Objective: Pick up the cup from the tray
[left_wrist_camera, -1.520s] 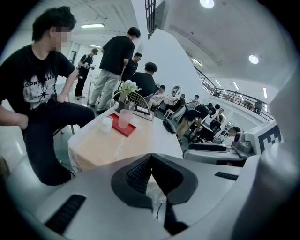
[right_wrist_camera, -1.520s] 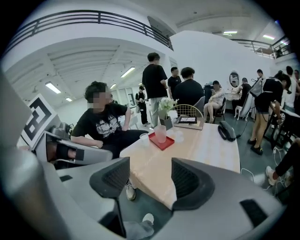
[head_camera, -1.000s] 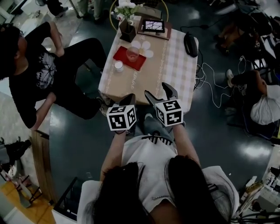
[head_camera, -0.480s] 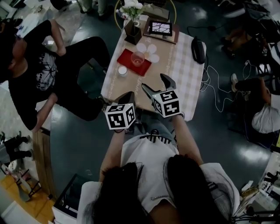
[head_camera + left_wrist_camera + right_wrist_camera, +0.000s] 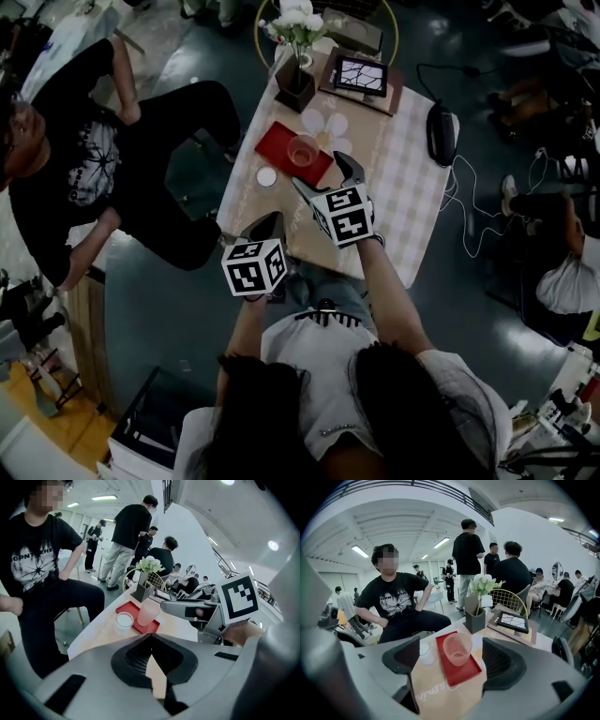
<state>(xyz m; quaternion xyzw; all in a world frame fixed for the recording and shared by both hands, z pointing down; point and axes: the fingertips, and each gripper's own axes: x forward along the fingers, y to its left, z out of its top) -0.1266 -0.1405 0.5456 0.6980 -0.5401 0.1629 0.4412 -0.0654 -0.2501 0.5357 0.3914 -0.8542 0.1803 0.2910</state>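
Cup (image 5: 458, 652): pink, upright on red tray (image 5: 465, 673).
Right gripper (image 5: 450, 665): jaws wide, just been opening; cup ahead of them, untouched.
Left gripper (image 5: 150, 638): jaws together, empty.
Nearby: small white dish (image 5: 424, 649) just beside tray; flower vase (image 5: 476, 613) behind.

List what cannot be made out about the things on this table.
- Tray: left gripper view, the cup hides the part behind it.
- Dark object on the table: head view, too small and dim to identify.
- Framed picture: head view, too small to read.
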